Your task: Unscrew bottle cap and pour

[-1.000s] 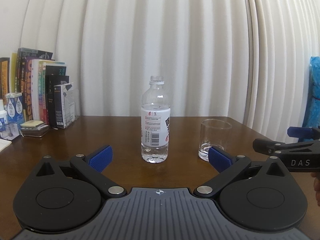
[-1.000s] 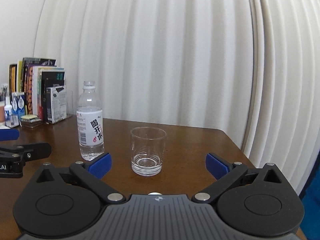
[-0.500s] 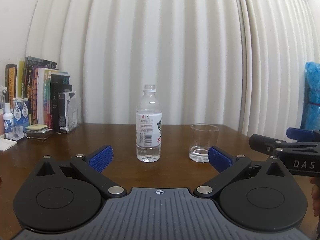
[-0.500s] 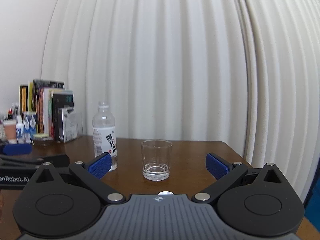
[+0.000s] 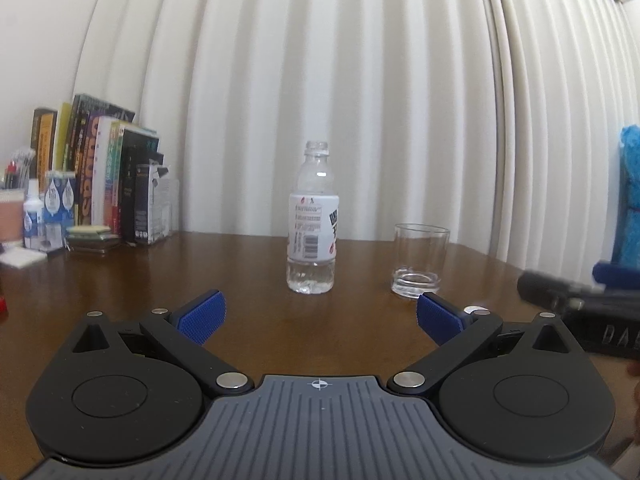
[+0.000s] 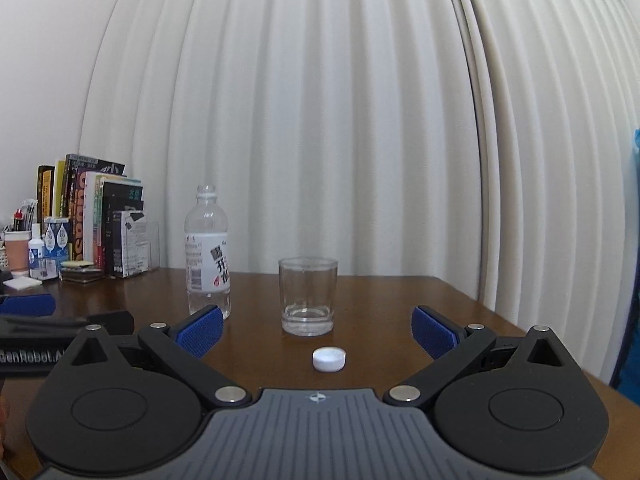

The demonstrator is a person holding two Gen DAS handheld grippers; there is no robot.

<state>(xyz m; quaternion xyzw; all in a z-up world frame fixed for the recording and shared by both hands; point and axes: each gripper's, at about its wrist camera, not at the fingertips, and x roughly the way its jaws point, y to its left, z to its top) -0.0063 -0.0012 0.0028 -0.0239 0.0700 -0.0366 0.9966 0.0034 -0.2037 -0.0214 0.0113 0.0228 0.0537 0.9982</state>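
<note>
A clear plastic bottle (image 5: 311,220) with a white label stands upright and uncapped on the brown table, with a little water at its bottom; it also shows in the right wrist view (image 6: 207,254). A clear glass (image 5: 420,260) stands to its right, with a thin layer of water; it also shows in the right wrist view (image 6: 307,295). The white cap (image 6: 329,359) lies on the table in front of the glass. My left gripper (image 5: 320,316) is open and empty, well short of the bottle. My right gripper (image 6: 316,330) is open and empty, short of the cap and glass.
A row of books (image 5: 104,176) and small bottles and boxes (image 5: 52,212) stand at the back left of the table (image 5: 240,272). White curtains hang behind. A blue object (image 5: 630,196) is at the far right. The table's right edge (image 6: 500,320) is near the glass.
Both grippers have drawn back and up from the bottle and glass, which look smaller and farther. The white cap has come fully into the right wrist view.
</note>
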